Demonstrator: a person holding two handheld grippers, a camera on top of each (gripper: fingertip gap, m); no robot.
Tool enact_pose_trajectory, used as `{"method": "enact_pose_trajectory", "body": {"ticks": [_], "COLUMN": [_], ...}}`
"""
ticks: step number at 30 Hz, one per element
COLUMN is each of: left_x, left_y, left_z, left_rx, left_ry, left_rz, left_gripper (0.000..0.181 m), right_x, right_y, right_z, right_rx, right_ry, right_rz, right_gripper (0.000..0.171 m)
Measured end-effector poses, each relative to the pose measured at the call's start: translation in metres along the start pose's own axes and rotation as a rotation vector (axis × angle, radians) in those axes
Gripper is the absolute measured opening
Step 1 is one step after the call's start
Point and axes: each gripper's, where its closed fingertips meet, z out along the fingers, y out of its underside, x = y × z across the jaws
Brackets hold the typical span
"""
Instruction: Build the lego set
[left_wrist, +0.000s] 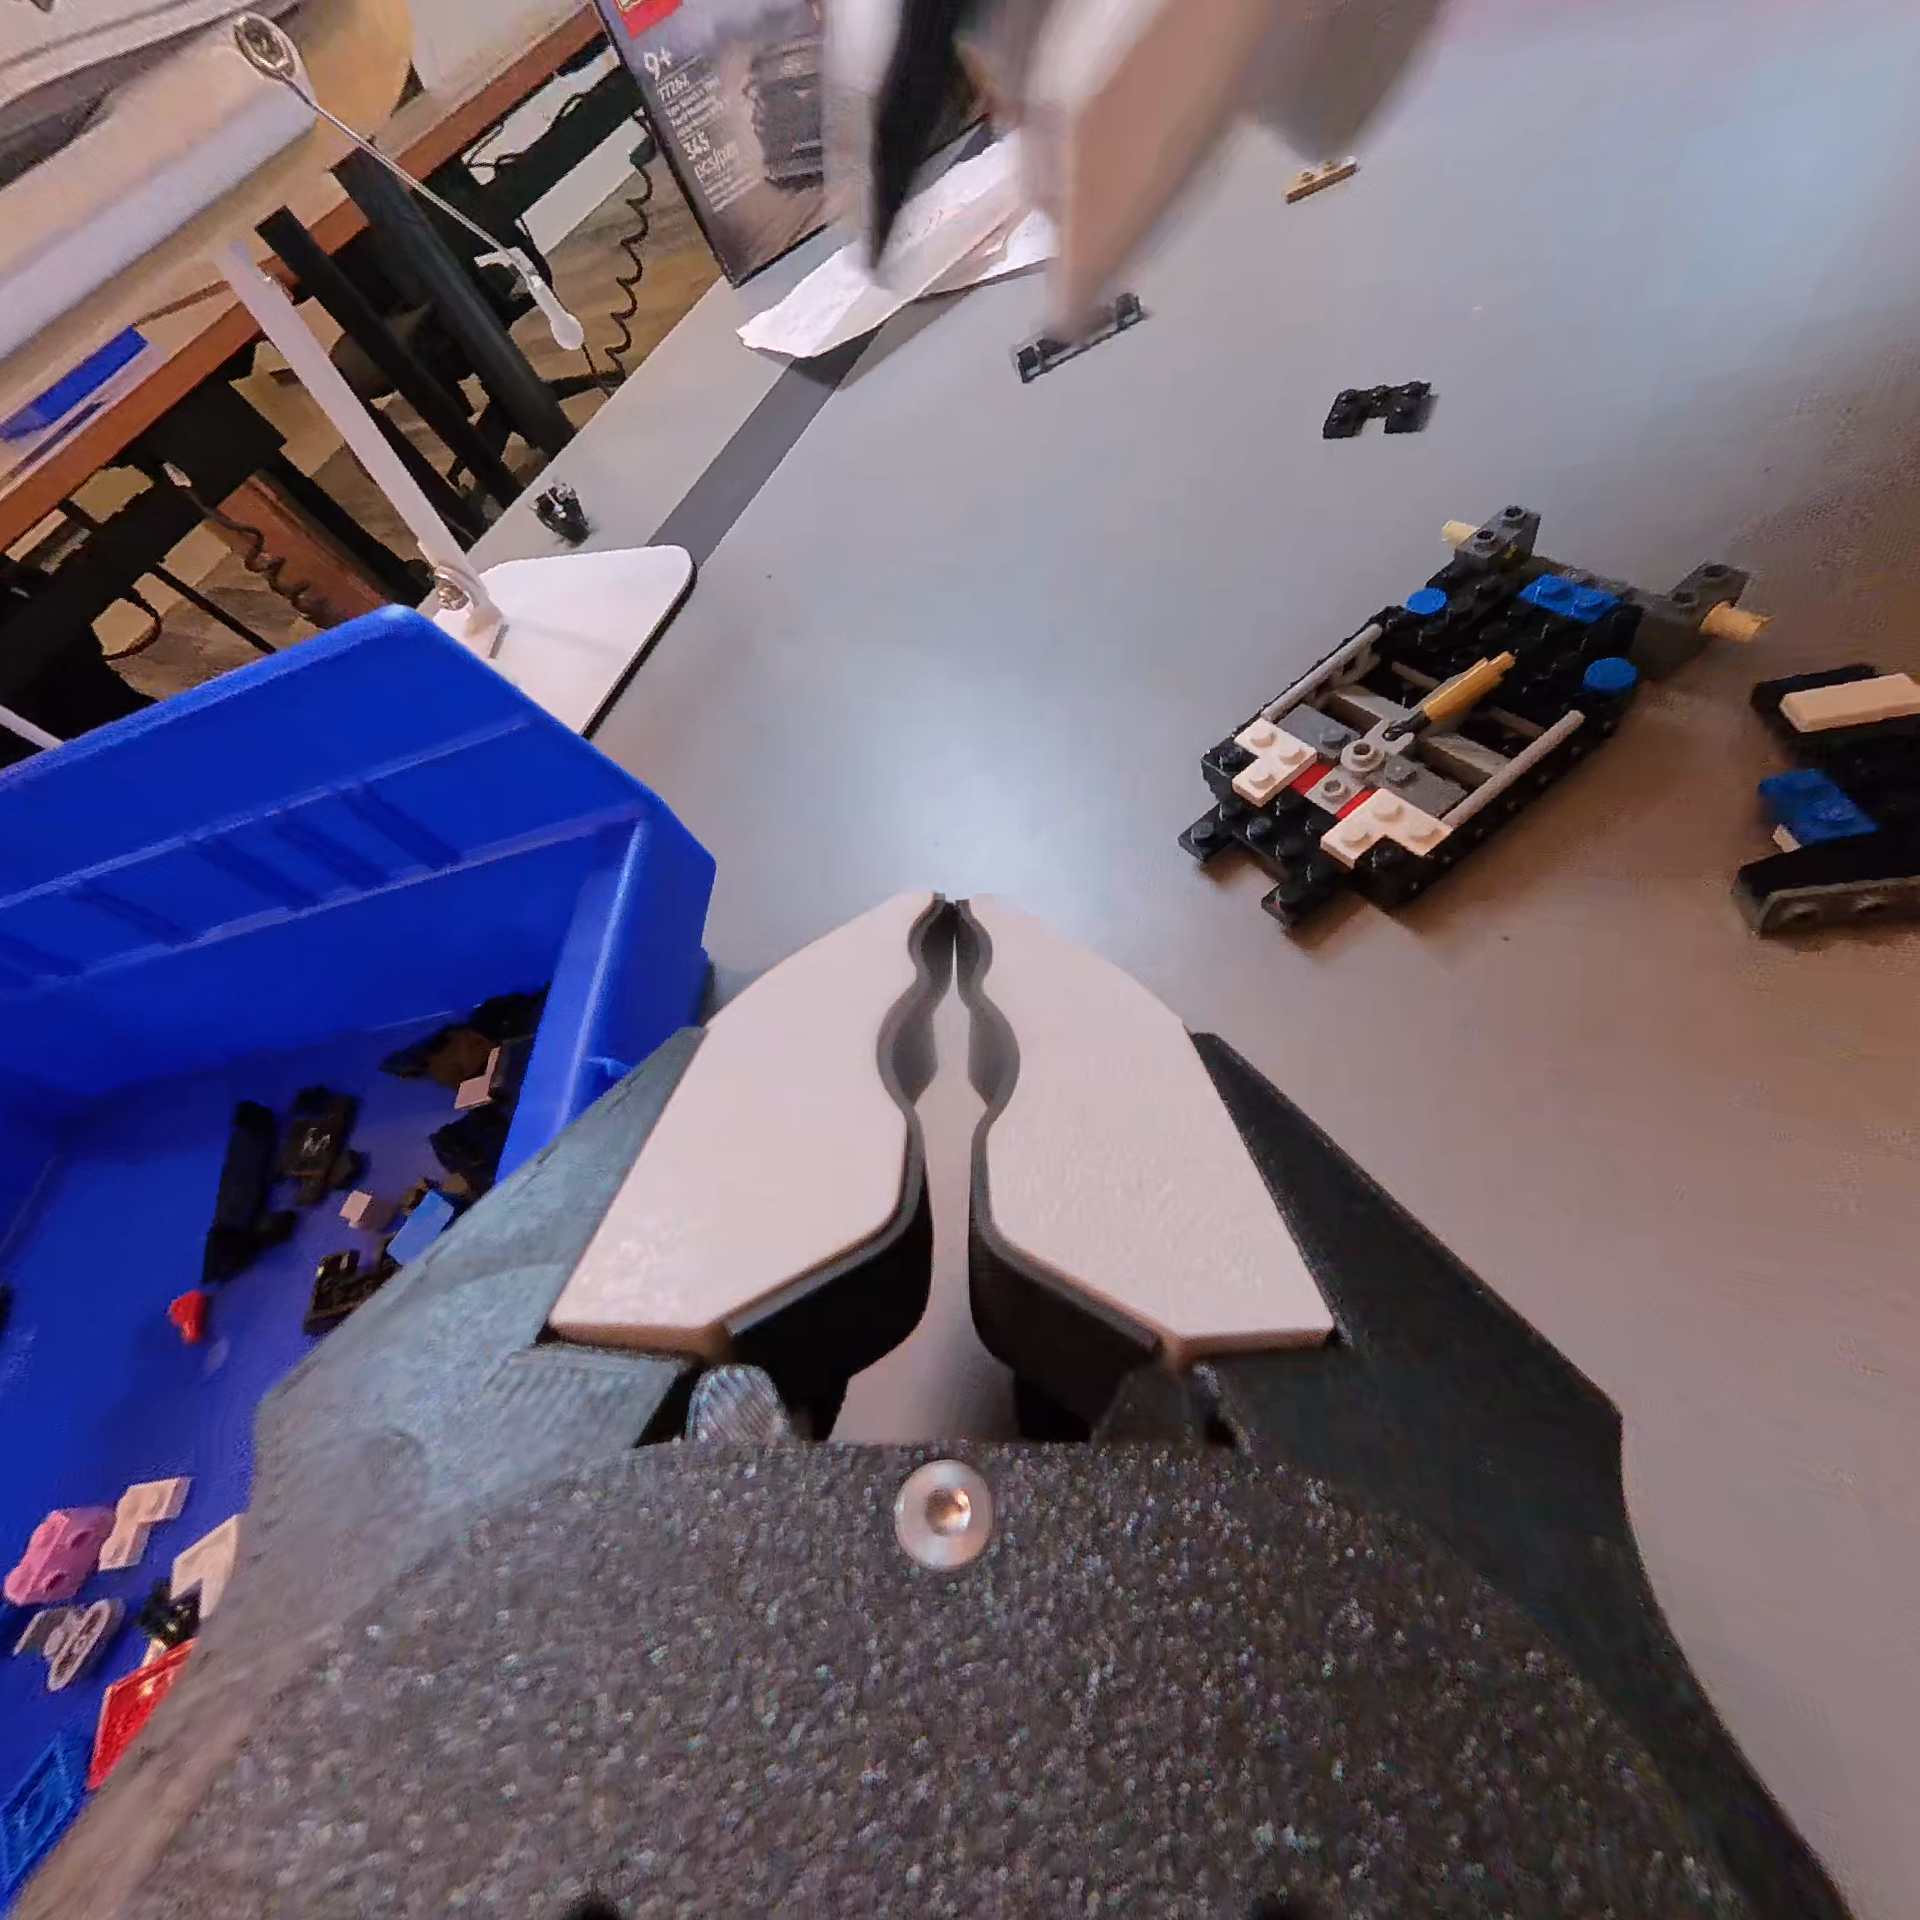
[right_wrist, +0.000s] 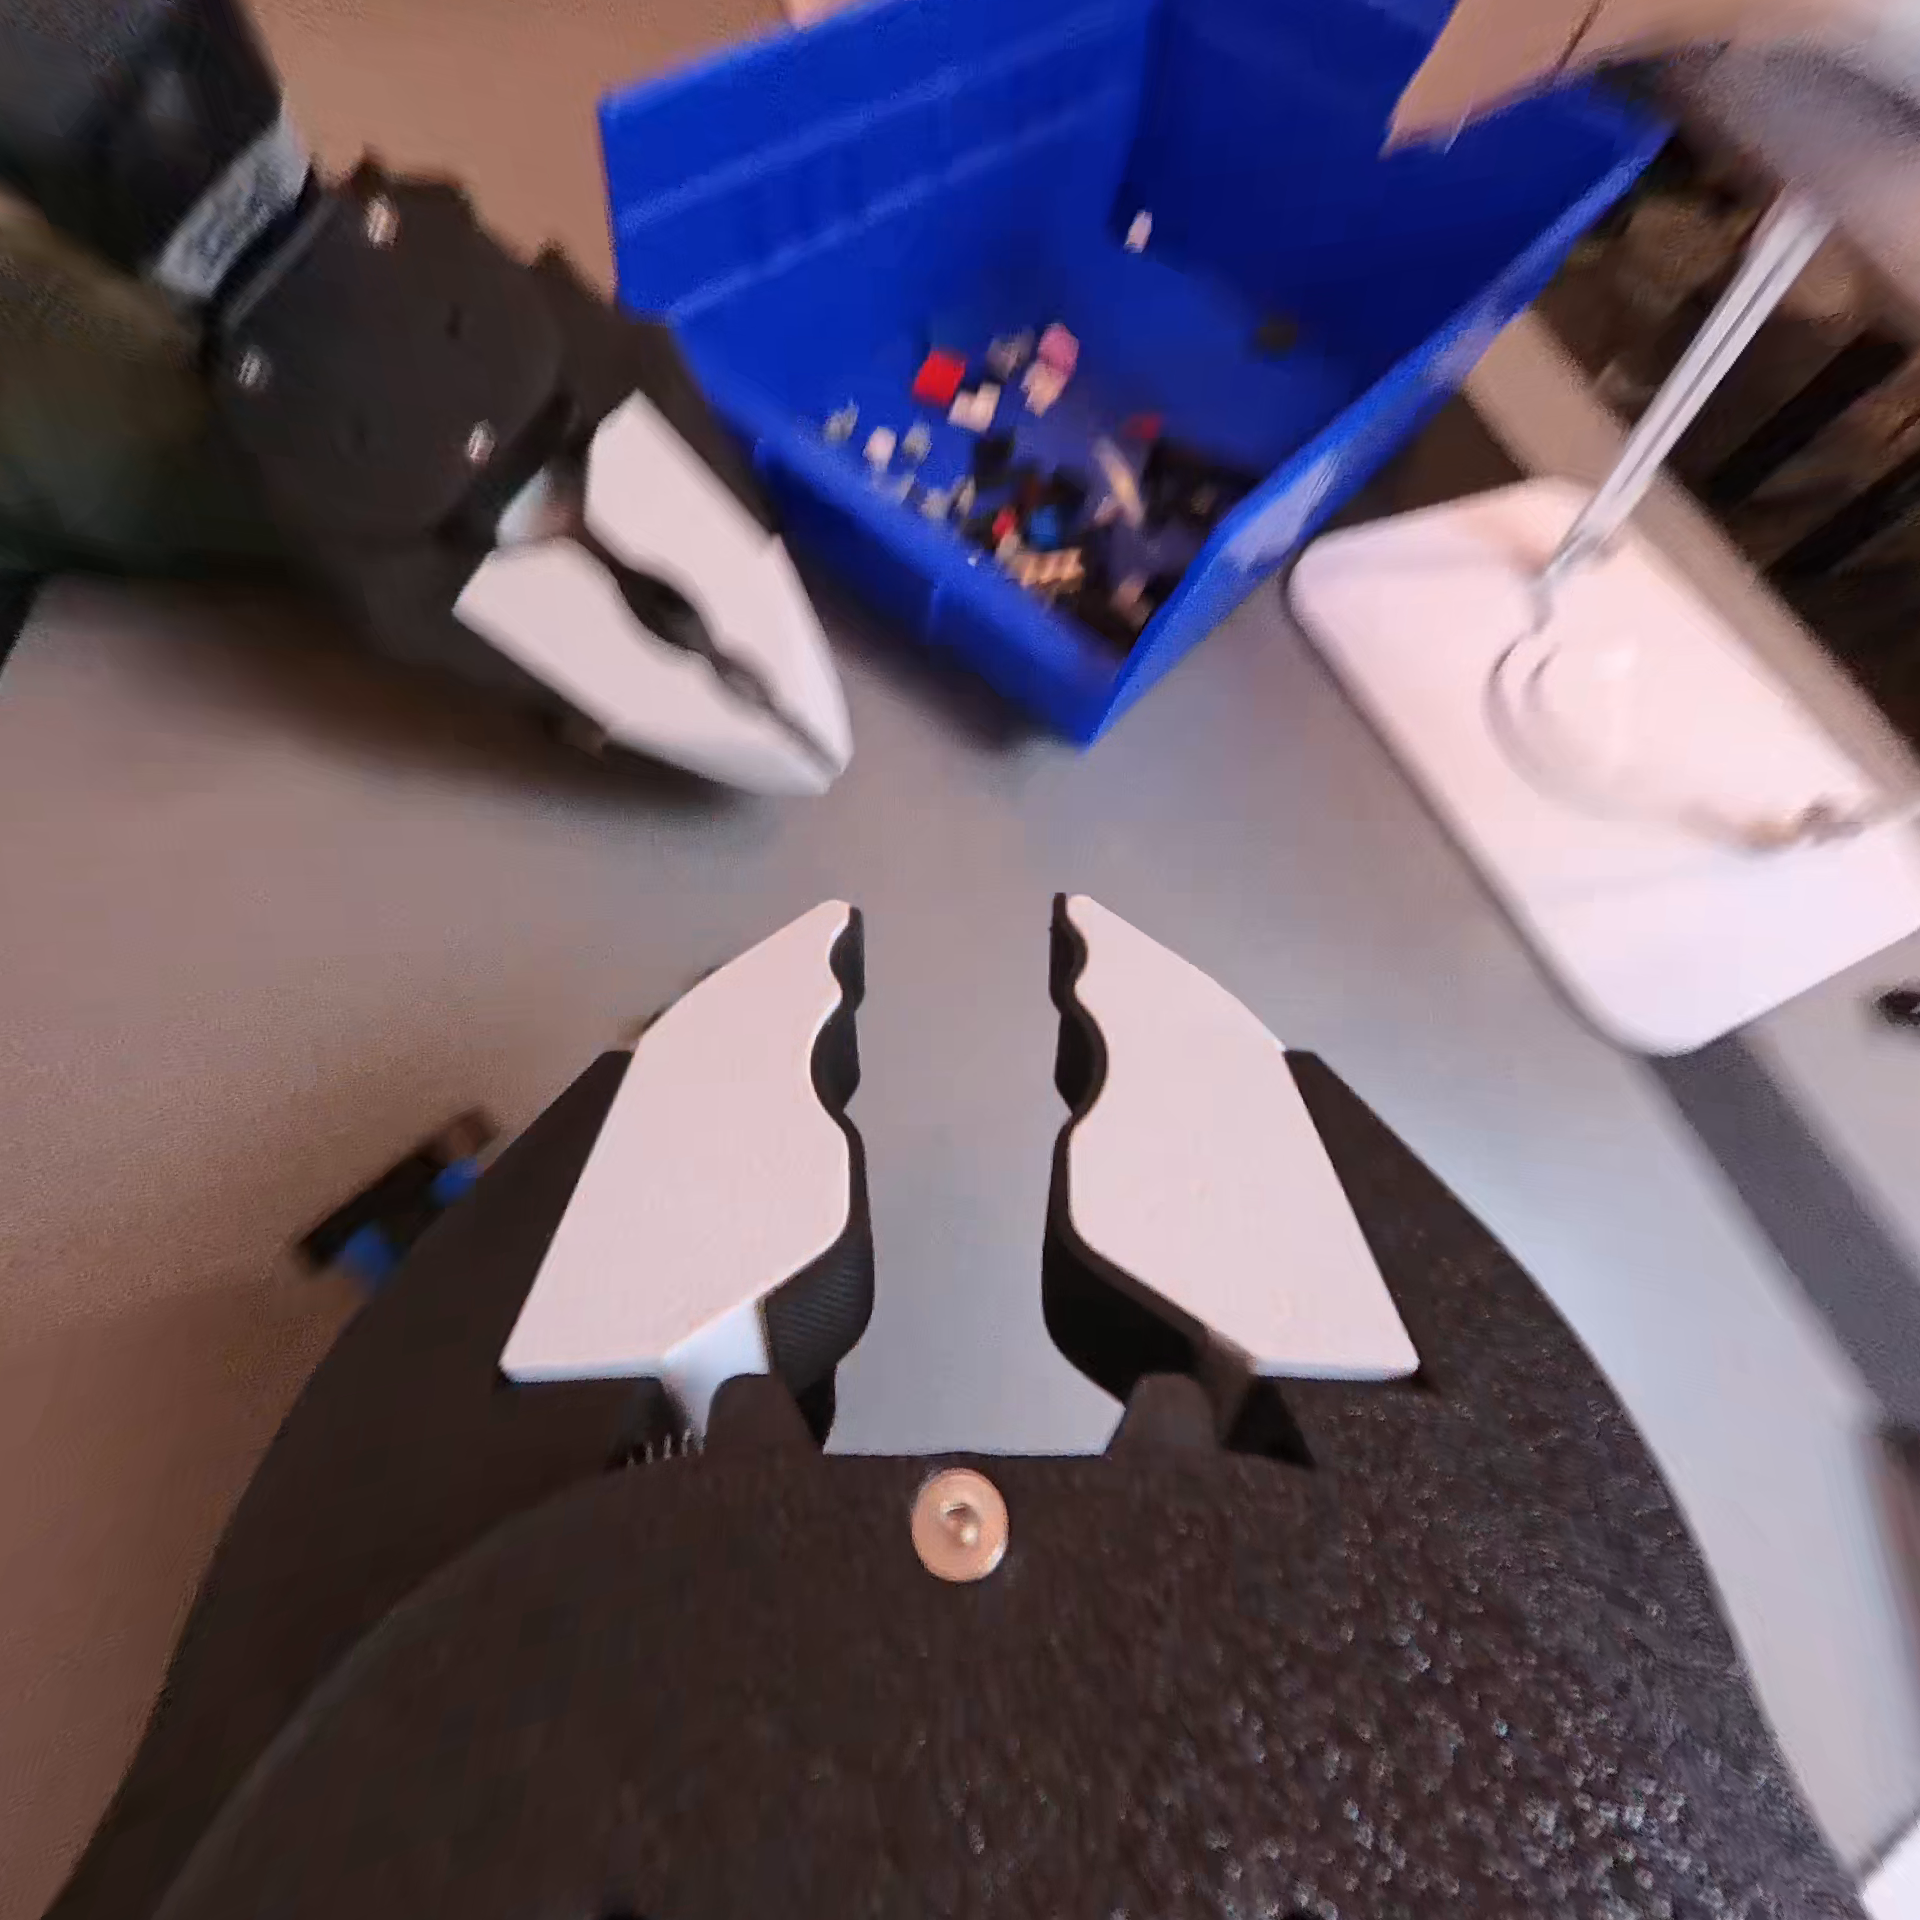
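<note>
I see left hand-held gripper (left_wrist: 954, 914) closed, empty, beside blue bin (left_wrist: 343, 831) | right hand-held gripper (right_wrist: 956, 920) parted, empty, over grey desk (right_wrist: 312, 883) | brick chassis (left_wrist: 1444, 727) apart.

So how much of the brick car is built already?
Done: a flat black brick car base sits on the grey table. In hand: nothing; left tongs shut empty, right tongs open. Left: loose pieces in the blue plastic bin.
</note>
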Motion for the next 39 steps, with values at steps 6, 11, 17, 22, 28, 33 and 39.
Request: {"method": "enact_pose_trajectory", "body": {"ticks": [6,11,17,22,28,33,39], "left_x": [0.011,0.017,0.034,0.046,0.041,0.043,0.055], "left_y": [-0.004,-0.031,-0.074,-0.068,-0.033,-0.031,-0.031], "left_z": [0.001,-0.006,-0.019,-0.015,-0.005,-0.006,-0.006], "left_rx": [-0.016,0.033,0.148,0.144,0.101,0.104,0.097], "left_ry": [0.01,-0.002,0.082,0.165,0.165,0.184,0.236], "left_rz": [0.04,0.053,-0.127,-0.286,-0.349,-0.333,-0.278], "left_gripper": [0.0,0.0,0.0,0.0,0.0,0.003,0.007], "right_x": [-0.038,-0.041,-0.044,-0.05,-0.055,-0.057,-0.066], "right_y": [0.076,0.084,0.09,0.099,0.101,0.095,0.093], "right_z": [-0.016,-0.015,-0.018,-0.016,-0.01,-0.007,-0.004], "right_rx": [-0.117,-0.105,-0.113,-0.138,-0.145,-0.148,-0.173], "right_ry": [-0.015,-0.027,-0.05,-0.074,-0.094,-0.09,-0.125], "right_rz": [0.109,0.141,0.138,0.132,0.134,0.129,0.117], "right_gripper": [0.032,0.032,0.032,0.032,0.032,0.029,0.029]}}
